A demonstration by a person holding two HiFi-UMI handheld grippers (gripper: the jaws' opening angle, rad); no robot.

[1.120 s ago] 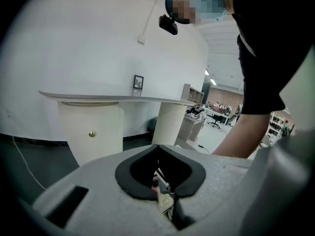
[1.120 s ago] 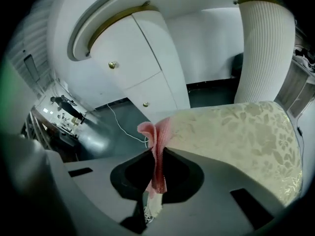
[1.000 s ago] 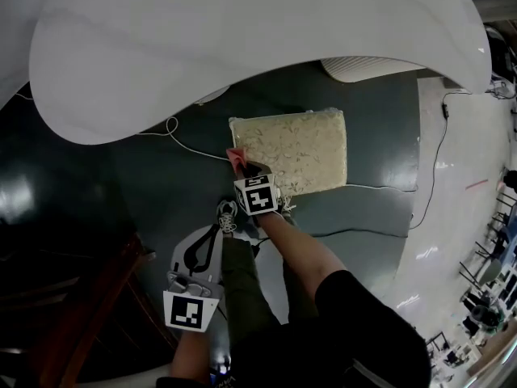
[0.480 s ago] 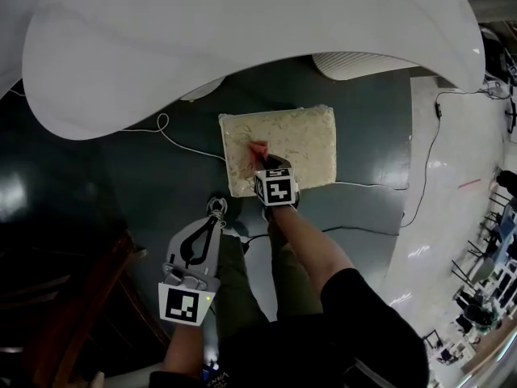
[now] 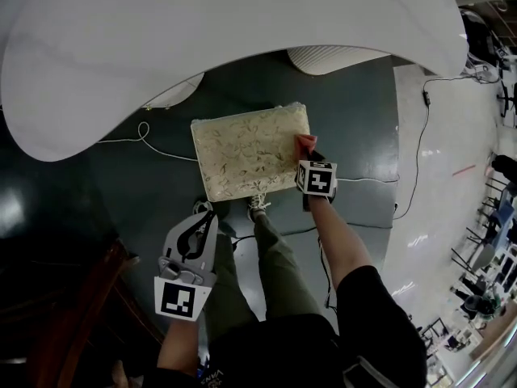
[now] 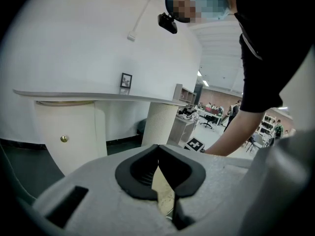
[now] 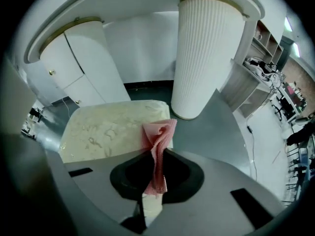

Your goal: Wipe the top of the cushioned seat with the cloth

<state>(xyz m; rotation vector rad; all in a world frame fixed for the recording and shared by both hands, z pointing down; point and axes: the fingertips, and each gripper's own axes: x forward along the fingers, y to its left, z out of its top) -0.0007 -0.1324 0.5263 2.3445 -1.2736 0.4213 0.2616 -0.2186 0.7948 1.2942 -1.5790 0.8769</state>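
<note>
The cushioned seat [image 5: 246,152] is a pale cream square with a leafy pattern, lying low on the dark floor. My right gripper [image 5: 308,151] sits at the seat's right edge, shut on a pink cloth [image 5: 304,142]. In the right gripper view the cloth [image 7: 158,140] stands bunched between the jaws, its top over the seat's [image 7: 110,127] near right corner. My left gripper [image 5: 203,214] hangs below and left of the seat, off it, jaws closed with nothing in them. Through the left gripper [image 6: 158,149] only a sliver of the cream seat shows.
A big white curved tabletop [image 5: 202,47] overhangs the far side. A ribbed white pillar [image 7: 209,48] stands just beyond the seat's right corner, and white cabinets [image 7: 83,68] behind it. Cables [image 5: 149,136] run over the floor. The person's shoes [image 5: 257,206] stand at the seat's near edge.
My right gripper has carried the pink cloth across the seat, from its left near edge to its right edge. The left gripper has stayed low and idle.
</note>
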